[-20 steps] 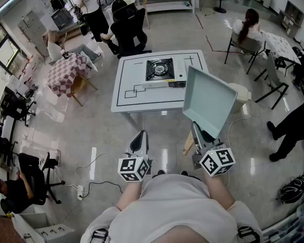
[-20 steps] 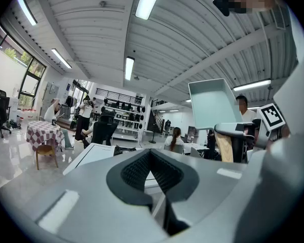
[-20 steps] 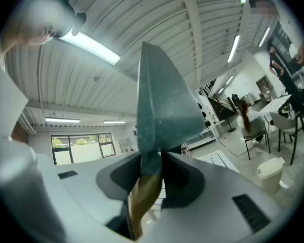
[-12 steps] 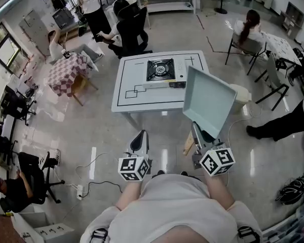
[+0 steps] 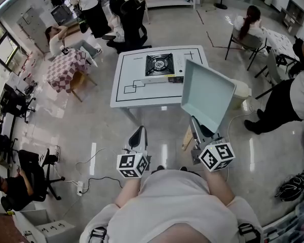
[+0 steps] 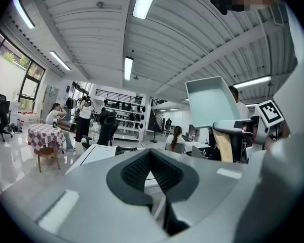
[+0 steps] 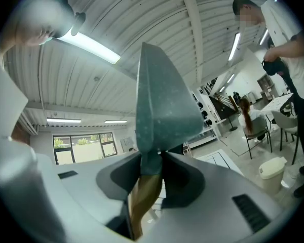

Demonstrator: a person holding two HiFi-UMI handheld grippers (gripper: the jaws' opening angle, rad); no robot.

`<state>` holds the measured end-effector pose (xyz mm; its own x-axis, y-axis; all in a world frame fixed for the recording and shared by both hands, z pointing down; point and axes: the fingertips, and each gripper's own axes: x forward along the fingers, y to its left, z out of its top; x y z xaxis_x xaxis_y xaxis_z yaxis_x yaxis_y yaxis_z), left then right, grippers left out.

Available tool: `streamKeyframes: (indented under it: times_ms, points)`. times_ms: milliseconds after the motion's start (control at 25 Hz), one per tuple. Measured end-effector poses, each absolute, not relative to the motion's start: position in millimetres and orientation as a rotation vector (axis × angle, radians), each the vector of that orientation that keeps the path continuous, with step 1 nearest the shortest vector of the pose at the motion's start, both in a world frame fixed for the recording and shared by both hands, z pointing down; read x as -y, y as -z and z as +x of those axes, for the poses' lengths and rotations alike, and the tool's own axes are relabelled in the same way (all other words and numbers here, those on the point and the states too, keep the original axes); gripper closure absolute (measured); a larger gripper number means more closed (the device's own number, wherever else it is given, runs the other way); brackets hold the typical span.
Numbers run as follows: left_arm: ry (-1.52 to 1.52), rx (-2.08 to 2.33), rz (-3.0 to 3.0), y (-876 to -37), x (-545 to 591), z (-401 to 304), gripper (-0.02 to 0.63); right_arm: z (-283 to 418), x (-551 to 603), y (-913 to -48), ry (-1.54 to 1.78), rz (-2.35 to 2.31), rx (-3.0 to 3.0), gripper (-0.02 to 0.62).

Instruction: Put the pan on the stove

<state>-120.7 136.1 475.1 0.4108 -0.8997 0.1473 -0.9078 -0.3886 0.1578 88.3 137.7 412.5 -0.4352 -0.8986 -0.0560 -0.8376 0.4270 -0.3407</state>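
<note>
A square pale-teal pan [image 5: 207, 95] is held up in the air, tilted on edge, in front of me at the right. My right gripper [image 5: 196, 126] is shut on its wooden handle [image 7: 144, 196], and the pan [image 7: 162, 105] rises above the jaws in the right gripper view. The black gas stove [image 5: 159, 65] sits on a white table [image 5: 129, 97] ahead, beyond the pan. My left gripper [image 5: 138, 134] hangs low at the left with nothing in it, its jaws [image 6: 151, 153] closed together. The pan [image 6: 213, 103] also shows in the left gripper view.
A white bin [image 5: 241, 92] stands by the table's right side. A person in black trousers [image 5: 286, 100] stands at the right. A checkered table [image 5: 66, 70], office chairs and seated people are at the left and back. A cable and power strip [image 5: 81, 189] lie on the floor.
The pan stays held up in my right gripper. The person at the right has walked further into view, and the table has shifted slightly in the head view.
</note>
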Motion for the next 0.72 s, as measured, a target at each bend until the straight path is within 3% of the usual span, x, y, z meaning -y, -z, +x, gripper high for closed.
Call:
streamKeyframes:
  times_ms: [720]
  points:
    - [-0.037, 1.612, 2.488, -470.4, -138.9, -91.7, 0.595, 105.8, -137.9, -413.0, 0.304, -1.532, -2.503, 0.472]
